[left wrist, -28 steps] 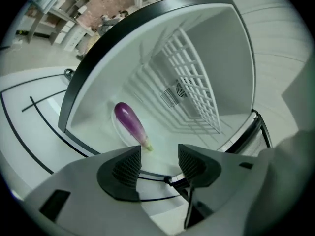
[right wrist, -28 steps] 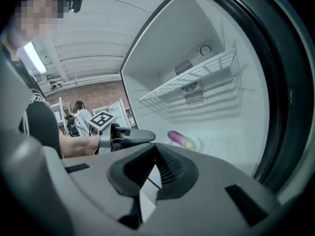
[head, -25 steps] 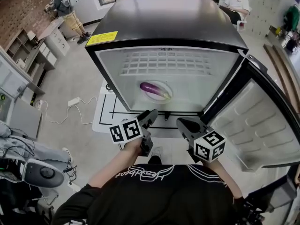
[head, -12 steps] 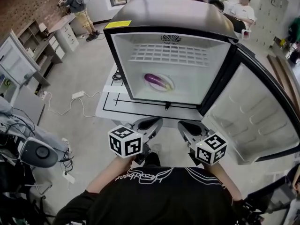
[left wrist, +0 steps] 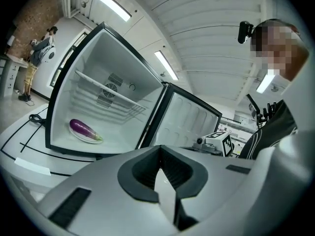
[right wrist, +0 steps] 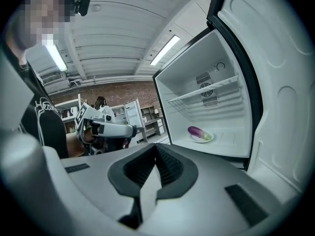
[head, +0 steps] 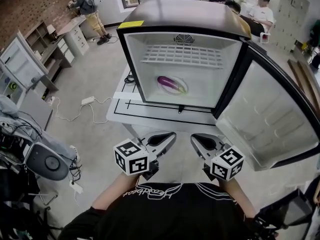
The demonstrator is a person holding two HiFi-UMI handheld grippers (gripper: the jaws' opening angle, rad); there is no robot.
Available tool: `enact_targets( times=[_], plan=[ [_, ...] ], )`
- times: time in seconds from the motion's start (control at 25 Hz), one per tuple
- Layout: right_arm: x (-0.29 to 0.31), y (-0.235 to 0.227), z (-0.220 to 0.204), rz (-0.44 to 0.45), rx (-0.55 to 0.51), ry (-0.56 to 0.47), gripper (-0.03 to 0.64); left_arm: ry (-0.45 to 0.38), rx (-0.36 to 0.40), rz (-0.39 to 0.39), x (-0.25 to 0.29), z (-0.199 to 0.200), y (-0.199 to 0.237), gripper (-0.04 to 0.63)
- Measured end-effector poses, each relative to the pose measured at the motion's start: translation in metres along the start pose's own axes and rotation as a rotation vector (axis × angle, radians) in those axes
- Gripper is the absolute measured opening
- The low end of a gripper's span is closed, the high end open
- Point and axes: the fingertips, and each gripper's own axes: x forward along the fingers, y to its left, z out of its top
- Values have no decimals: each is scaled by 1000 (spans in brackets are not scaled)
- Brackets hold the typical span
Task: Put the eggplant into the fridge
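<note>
The purple eggplant [head: 170,83] lies on a white plate [head: 181,90] on the floor of the open fridge [head: 131,49]. It also shows in the left gripper view as the eggplant [left wrist: 82,129] and in the right gripper view as the eggplant [right wrist: 196,131]. My left gripper [head: 172,135] and right gripper [head: 194,137] hang side by side in front of the fridge, well short of its opening. Both are shut with nothing between the pads. The left gripper [left wrist: 160,177] and the right gripper [right wrist: 149,173] each show closed jaws up close.
The fridge door [head: 265,119] stands wide open at the right. A wire shelf [head: 182,56] spans the upper fridge. The fridge sits on a low white platform [head: 122,115] with black lines. Cables [head: 82,106] cross the floor at left. People sit behind the fridge.
Both grippers have drawn back from the fridge opening toward the person. The eggplant stays on its plate inside.
</note>
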Motion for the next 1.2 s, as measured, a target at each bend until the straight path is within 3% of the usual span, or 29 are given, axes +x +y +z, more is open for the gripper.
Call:
enact_targets(
  times=[0.24, 0.68, 0.96, 1.2],
  plan=[
    [-8, 21, -3, -28, 8, -9, 8, 25, 38, -26, -16, -6, -17, 8],
    [-2, 126, -2, -31, -15, -42, 8, 6, 60, -63, -106, -7, -51, 8],
    [-12, 179, -9, -58, -23, -58, 8, 11, 127, -110, -148, -16, -82, 8],
    [-24, 208, -24, -90, -23, -57, 8, 16, 140, -134, -173, -28, -99, 8]
  ],
)
